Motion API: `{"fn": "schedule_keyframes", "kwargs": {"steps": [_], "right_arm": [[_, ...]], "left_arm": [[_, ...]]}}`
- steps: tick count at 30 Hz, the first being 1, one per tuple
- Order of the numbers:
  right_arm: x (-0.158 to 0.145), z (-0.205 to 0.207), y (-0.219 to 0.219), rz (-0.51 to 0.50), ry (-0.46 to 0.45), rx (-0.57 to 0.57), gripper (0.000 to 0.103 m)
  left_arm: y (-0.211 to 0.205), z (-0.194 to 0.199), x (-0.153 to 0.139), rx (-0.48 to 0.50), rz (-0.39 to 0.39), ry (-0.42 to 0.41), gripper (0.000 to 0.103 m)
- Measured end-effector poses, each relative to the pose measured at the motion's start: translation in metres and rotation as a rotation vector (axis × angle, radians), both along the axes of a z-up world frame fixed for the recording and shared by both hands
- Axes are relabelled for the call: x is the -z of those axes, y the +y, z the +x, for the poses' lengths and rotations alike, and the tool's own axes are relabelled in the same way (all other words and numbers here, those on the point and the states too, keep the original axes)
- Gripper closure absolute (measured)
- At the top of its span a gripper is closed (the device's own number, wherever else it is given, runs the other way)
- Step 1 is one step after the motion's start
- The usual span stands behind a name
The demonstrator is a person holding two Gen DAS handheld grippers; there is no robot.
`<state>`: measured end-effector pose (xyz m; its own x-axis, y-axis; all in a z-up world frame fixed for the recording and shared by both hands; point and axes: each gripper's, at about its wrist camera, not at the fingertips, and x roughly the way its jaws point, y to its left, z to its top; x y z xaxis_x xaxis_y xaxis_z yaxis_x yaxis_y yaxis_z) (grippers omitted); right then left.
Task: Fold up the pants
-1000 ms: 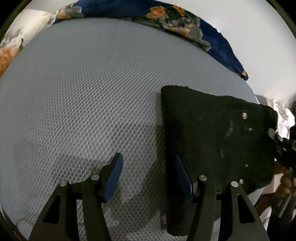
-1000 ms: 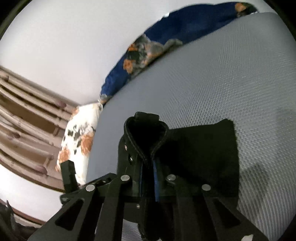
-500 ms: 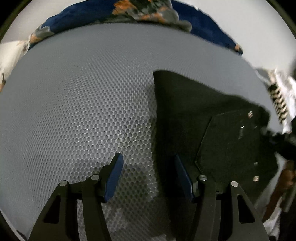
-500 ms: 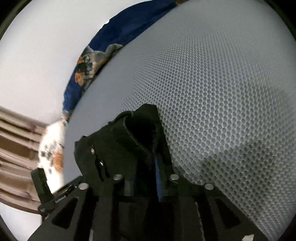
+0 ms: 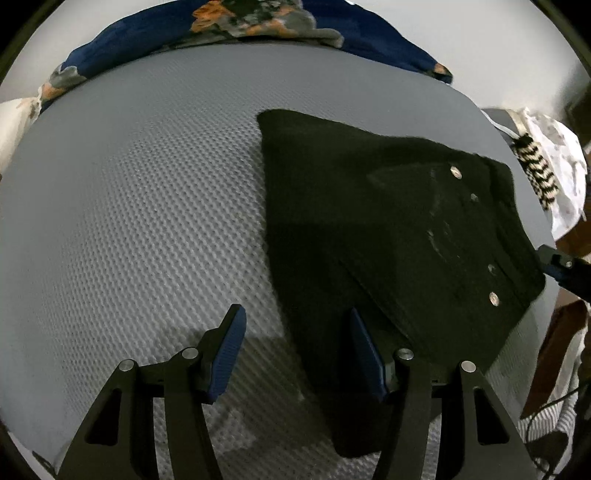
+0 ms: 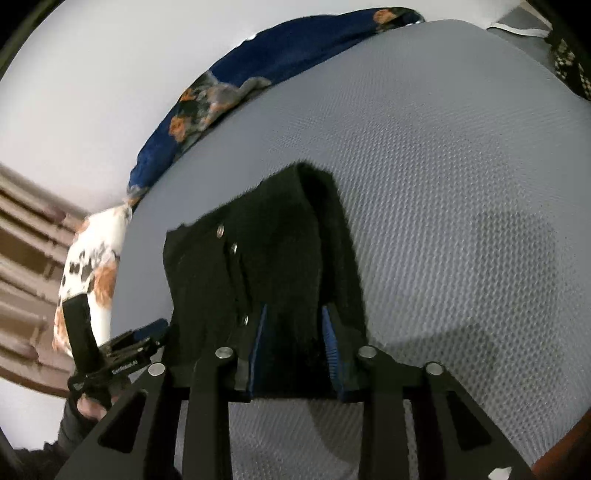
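My left claw [image 5: 295,350] hangs over the grey mesh mattress [image 5: 147,203], jaws apart, gripping nothing; its right pad sits at the pants' left edge. One pair of black pants [image 5: 388,229] lies folded on the mattress right of centre, long axis running from near to far, rivets toward the right edge. A blue floral blanket [image 5: 258,22] lines the far side. My right claw [image 6: 293,347] has just been opening, cloth between the pads, which now stand apart.
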<state>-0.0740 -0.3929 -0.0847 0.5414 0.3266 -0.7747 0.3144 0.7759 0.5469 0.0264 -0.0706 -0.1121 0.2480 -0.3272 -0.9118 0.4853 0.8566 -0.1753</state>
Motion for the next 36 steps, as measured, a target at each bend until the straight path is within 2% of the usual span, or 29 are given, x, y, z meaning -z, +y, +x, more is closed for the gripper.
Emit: {"fn": "schedule_keyframes", "kwargs": {"steps": [2, 5, 8, 11, 16, 22, 24, 27, 28, 29, 31, 33, 36], "right_arm": [[0.002, 0.002, 0.007, -0.047, 0.023, -0.007, 0.090], [0.001, -0.002, 0.011, -0.089, 0.045, -0.010, 0.096], [-0.006, -0.012, 0.015, -0.123, 0.045, -0.010, 0.097], [0.002, -0.016, 0.021, -0.174, 0.071, -0.011, 0.097], [0.011, -0.015, 0.017, -0.157, 0.088, 0.000, 0.096], [0.008, -0.007, 0.022, -0.175, 0.091, -0.008, 0.090], [0.006, -0.006, 0.020, -0.183, 0.094, -0.003, 0.085], [0.000, -0.003, 0.016, -0.204, 0.103, 0.011, 0.066], [-0.001, -0.003, 0.015, -0.206, 0.101, 0.011, 0.055], [-0.002, -0.001, 0.013, -0.208, 0.093, 0.011, 0.049], [-0.003, 0.003, 0.012, -0.215, 0.083, 0.003, 0.048], [0.001, 0.010, 0.008, -0.166, 0.078, -0.024, 0.048], [0.011, 0.020, 0.000, -0.099, 0.066, -0.049, 0.047]], "left_arm": [[0.000, -0.003, -0.001, 0.008, -0.003, 0.000, 0.044], [0.004, -0.008, 0.000, 0.006, -0.011, 0.003, 0.044], [0.010, -0.012, 0.002, 0.009, -0.012, 0.009, 0.044], [0.010, -0.016, 0.006, 0.014, -0.001, 0.005, 0.044], [0.005, -0.017, 0.007, 0.016, 0.001, -0.008, 0.044], [0.005, -0.016, 0.006, 0.014, 0.007, -0.019, 0.043], [0.003, -0.016, 0.004, 0.017, 0.013, -0.029, 0.043], [0.005, -0.014, 0.000, 0.017, 0.022, -0.042, 0.043], [0.006, -0.013, -0.001, 0.016, 0.026, -0.050, 0.043], [0.006, -0.012, -0.002, 0.015, 0.026, -0.052, 0.043], [0.008, -0.008, -0.004, 0.009, 0.013, -0.049, 0.043], [0.011, -0.002, -0.005, -0.003, -0.008, -0.034, 0.043], [0.020, 0.012, -0.005, -0.022, -0.089, 0.030, 0.043]]}}
